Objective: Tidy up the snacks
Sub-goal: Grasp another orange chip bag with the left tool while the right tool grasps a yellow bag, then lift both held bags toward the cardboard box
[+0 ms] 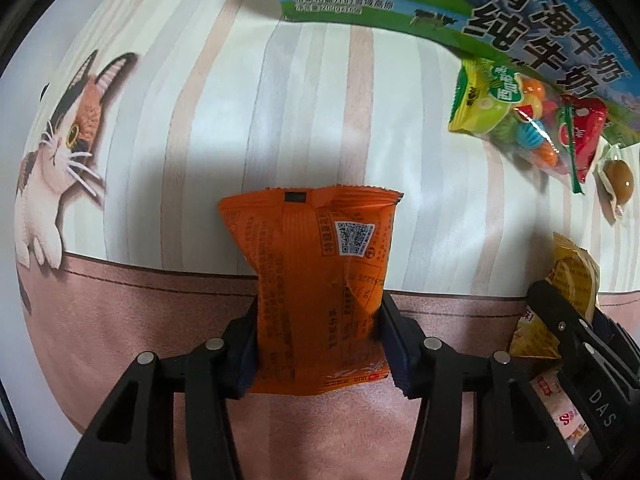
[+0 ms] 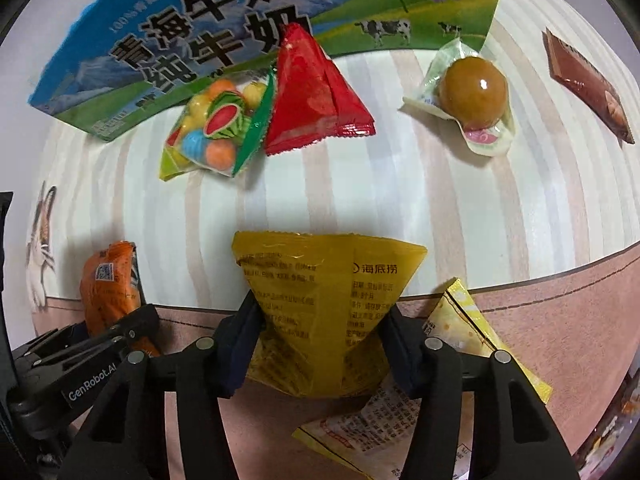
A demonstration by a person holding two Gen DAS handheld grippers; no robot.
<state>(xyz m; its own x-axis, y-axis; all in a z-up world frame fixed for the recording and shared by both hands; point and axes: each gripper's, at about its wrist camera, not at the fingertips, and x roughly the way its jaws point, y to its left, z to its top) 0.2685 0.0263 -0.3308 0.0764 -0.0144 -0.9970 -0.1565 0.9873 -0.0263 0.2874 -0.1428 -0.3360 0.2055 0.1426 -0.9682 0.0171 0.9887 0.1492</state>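
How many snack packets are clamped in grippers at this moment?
2. The orange packet sits pinched in the left gripper; the yellow packet sits pinched in the right gripper. The other snacks lie loose on the cloth.

The surface (image 1: pixel 248 120) carries pale stripes of white, grey and beige, with a dusty pink band along its near edge and a printed calico cat (image 1: pixel 60 152) in white, orange and black. The milk carton (image 2: pixel 200 32) is blue and green with black characters, purple flowers and black-and-white cows. One snack packet (image 1: pixel 320 280) is orange, another (image 2: pixel 320 312) mustard yellow with dark print. A clear bag (image 2: pixel 216 132) holds multicoloured candies beside a red pouch (image 2: pixel 312 92). The egg (image 2: pixel 474 92) is glossy brown.
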